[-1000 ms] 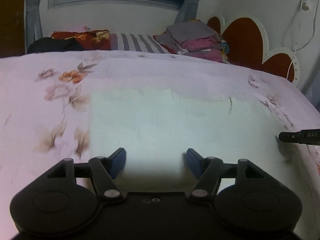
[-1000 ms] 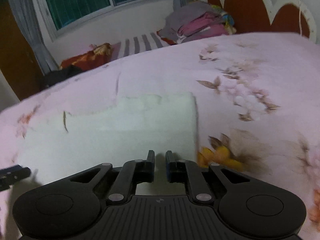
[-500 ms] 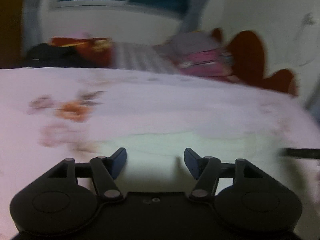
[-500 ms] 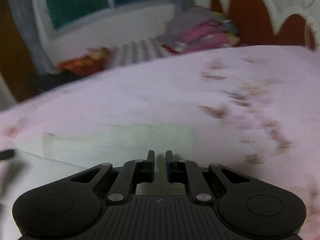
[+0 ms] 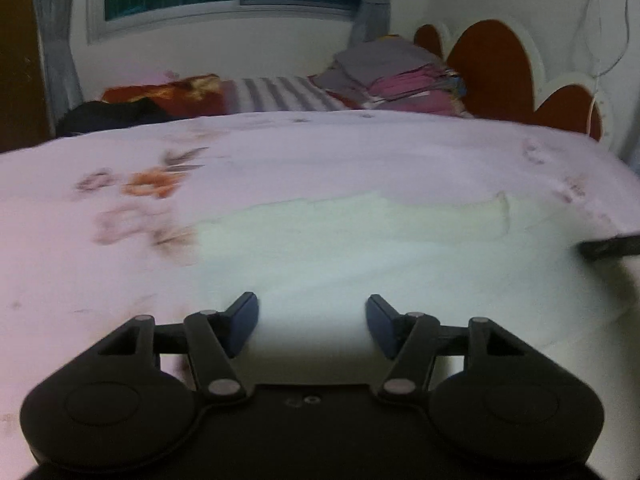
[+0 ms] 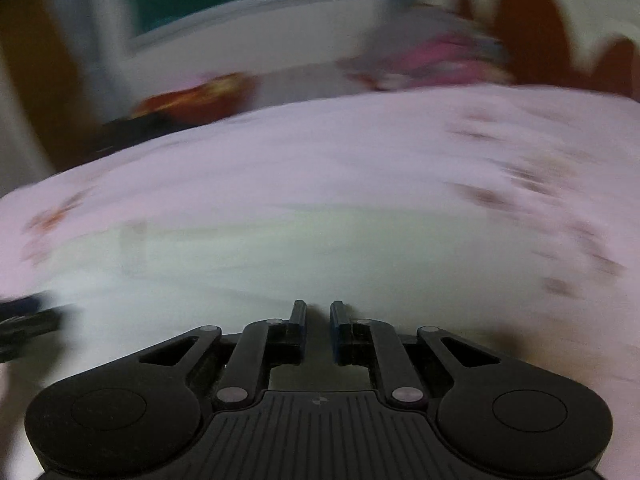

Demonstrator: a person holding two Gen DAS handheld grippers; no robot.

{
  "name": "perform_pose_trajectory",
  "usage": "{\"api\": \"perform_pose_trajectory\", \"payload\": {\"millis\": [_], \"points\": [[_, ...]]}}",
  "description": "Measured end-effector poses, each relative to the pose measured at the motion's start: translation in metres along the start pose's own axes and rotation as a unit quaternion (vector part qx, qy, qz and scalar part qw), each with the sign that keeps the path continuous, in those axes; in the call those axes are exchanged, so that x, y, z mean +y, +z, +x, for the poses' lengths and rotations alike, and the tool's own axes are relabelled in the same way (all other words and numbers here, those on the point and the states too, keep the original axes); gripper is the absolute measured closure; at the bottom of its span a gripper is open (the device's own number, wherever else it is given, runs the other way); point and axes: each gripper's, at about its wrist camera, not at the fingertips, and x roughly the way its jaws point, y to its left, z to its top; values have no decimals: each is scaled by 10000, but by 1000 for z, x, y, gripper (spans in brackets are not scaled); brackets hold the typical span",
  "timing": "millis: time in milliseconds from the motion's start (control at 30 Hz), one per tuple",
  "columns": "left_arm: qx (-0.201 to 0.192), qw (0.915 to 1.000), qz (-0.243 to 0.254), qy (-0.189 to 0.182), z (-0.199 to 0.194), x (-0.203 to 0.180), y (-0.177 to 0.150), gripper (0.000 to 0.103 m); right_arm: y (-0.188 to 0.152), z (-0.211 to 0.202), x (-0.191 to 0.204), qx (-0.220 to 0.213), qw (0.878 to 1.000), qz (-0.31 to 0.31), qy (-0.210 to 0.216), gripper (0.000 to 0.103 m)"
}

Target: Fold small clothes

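A white garment (image 5: 360, 256) lies flat on the pink flowered bedsheet (image 5: 320, 160). My left gripper (image 5: 312, 320) hovers over the garment's near left part. Its jaws are closing, with cloth below them but nothing pressed between the blue pads. My right gripper (image 6: 318, 314) has its jaws nearly together at the near right edge of the garment (image 6: 280, 264), seemingly pinching the cloth. The left wrist view shows the right gripper (image 5: 608, 248) as a dark bar at the cloth's right side. The right wrist view is blurred.
A pile of folded clothes (image 5: 400, 76) sits at the far end by the red and white headboard (image 5: 492, 68). A striped pillow (image 5: 280, 94), a red cloth and a dark heap (image 5: 112, 116) lie along the far edge under the window.
Both views have shifted and blurred. The garment's far edge now sits lower in each picture and the cloth looks shorter front to back. The left fingers stand slightly closer together.
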Motion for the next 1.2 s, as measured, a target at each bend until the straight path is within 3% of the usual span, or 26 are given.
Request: {"api": "perform_pose_trajectory", "payload": {"millis": [67, 133, 233, 300, 433, 533, 667, 733, 1033, 1200], "points": [[31, 9999, 145, 67, -4, -5, 3, 44, 1, -3, -26, 56, 9993, 269, -242, 93], [-93, 9999, 104, 72, -13, -15, 8, 44, 1, -11, -30, 50, 9990, 430, -73, 93], [-356, 9990, 13, -253, -29, -34, 7, 41, -3, -32, 4, -161, 9991, -31, 393, 93], [-318, 9988, 165, -327, -28, -52, 1, 41, -14, -34, 29, 5, 9966, -314, 765, 93], [-100, 9994, 228, -228, -23, -60, -14, 41, -36, -30, 57, 200, 9919, -747, 1005, 93], [-25, 10000, 67, -30, -24, -38, -24, 41, -39, -34, 37, 174, 9950, -547, 817, 93], [0, 9999, 139, 74, -30, -18, -28, 39, -36, -42, -24, 11, 9999, 161, -14, 93], [10, 9999, 108, 75, -33, -17, -28, 40, -37, -47, -48, 26, 9980, 580, 263, 93], [31, 10000, -61, 58, -38, -13, -30, 40, -45, -45, -21, 65, 9987, 491, 73, 93], [56, 9999, 21, 95, -52, -5, -40, 29, -44, -72, -20, -233, 9974, 655, 199, 93]]}}
